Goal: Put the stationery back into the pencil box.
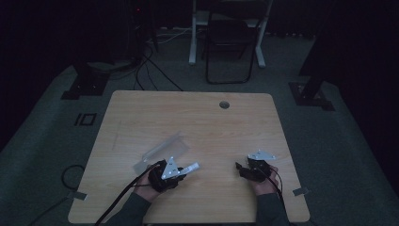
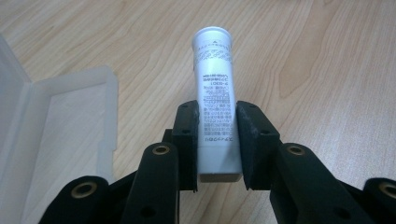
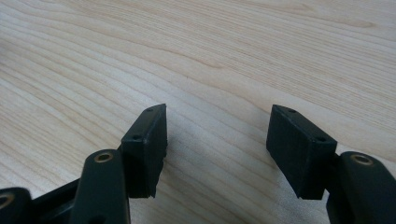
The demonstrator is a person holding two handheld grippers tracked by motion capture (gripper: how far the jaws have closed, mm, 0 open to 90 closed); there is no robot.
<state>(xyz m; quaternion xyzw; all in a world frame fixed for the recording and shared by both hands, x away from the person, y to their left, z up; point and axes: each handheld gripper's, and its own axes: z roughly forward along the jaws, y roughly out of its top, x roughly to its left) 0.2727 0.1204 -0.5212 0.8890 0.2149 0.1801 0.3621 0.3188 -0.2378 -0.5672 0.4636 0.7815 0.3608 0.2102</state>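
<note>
A white tube [image 2: 215, 88] with printed text and a round cap is clamped between the two black jaws of my left gripper [image 2: 218, 112], just above the wooden table. In the high view the white tube [image 1: 191, 167] sticks out to the right of my left gripper [image 1: 181, 171], near the table's front left. A clear plastic case [image 1: 161, 151] lies open just behind that gripper; its translucent lid [image 2: 70, 116] shows left of the jaws. My right gripper [image 3: 217, 123] is open above bare wood, with nothing between its jaws. It sits at the front right [image 1: 239, 167].
The wooden table [image 1: 197, 117] has a round cable hole [image 1: 224, 104] near its far edge. A folding chair [image 1: 230, 47] and a white desk frame stand on the dark floor beyond. Cables trail from the grippers over the front edge.
</note>
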